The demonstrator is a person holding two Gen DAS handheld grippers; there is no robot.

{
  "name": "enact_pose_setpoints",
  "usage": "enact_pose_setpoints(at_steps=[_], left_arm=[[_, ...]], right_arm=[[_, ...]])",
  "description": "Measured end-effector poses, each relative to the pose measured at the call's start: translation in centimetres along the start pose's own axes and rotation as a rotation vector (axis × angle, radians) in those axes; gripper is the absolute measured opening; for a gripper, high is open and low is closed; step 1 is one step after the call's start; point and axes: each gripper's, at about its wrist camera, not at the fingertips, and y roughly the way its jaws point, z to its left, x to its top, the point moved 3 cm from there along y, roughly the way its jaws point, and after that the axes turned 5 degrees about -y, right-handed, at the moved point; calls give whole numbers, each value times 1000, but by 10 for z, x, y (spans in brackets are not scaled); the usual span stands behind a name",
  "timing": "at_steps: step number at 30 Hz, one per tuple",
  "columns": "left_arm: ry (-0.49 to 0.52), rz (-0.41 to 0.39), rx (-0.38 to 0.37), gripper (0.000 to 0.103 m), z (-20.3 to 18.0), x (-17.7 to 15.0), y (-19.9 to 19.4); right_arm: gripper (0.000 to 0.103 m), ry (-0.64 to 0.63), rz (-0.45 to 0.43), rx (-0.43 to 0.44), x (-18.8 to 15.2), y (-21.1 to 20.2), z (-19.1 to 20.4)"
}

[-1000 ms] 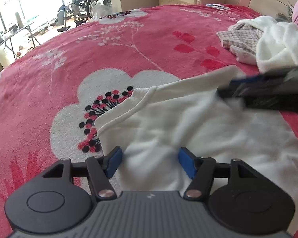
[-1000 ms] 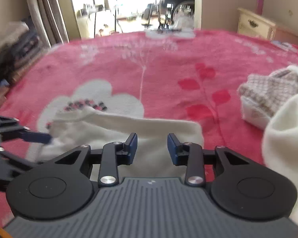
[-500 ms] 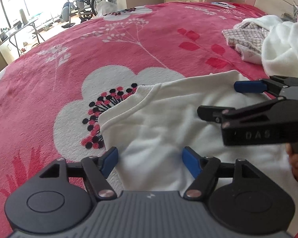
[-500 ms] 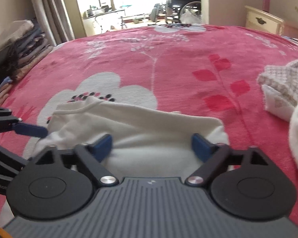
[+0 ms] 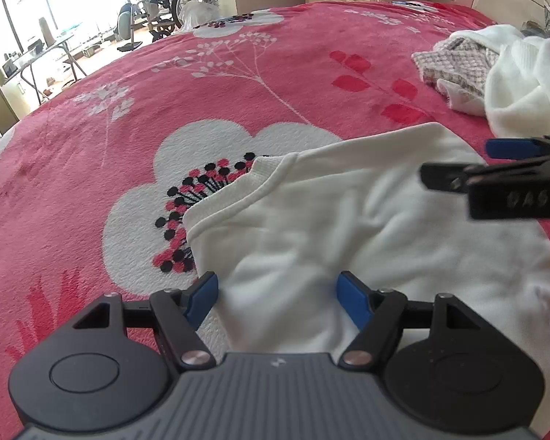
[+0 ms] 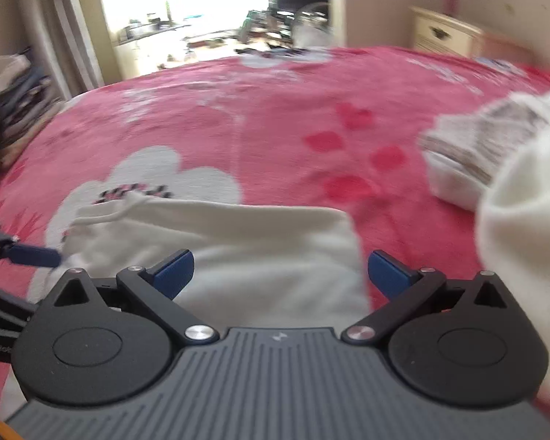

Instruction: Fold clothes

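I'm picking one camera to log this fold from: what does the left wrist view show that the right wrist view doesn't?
Only the left wrist view: the ribbed collar of the white top, sharp, and the right tongs from the side, opening, nothing between them.

Only the right wrist view: stacked clothes beside the curtain, and one blue fingertip of the left tongs at the top's edge.

Both: the pink floral blanket, the checked garment, the fluffy white garment, the cream nightstand.
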Motion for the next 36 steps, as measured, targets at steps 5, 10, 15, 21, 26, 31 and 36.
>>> enact_pose_setpoints(at_steps=[5, 10, 15, 21, 26, 31, 36], left_arm=[[4, -13, -7, 74, 1, -2, -2], [6, -20, -15, 75, 3, -4, -3], [-5, -32, -27, 75, 5, -4, -5], [-30, -118, -78, 75, 15, -1, -23], [0, -155, -141, 75, 18, -9, -48], [75, -146, -208, 75, 9, -31, -62], [131, -129, -235, 75, -2, -46, -64]], right_arm=[[102, 20, 3, -32, -3, -15, -10], [102, -24, -71, -99, -6, -48, -2], [102, -103, -105, -229, -15, -79, -1], [102, -125, -11, -413, -45, -105, -27], [102, -13, -17, -432, -74, -140, -49], [98, 33, -18, -373, -101, -168, -44], [77, 52, -29, -178, -119, -179, -18]])
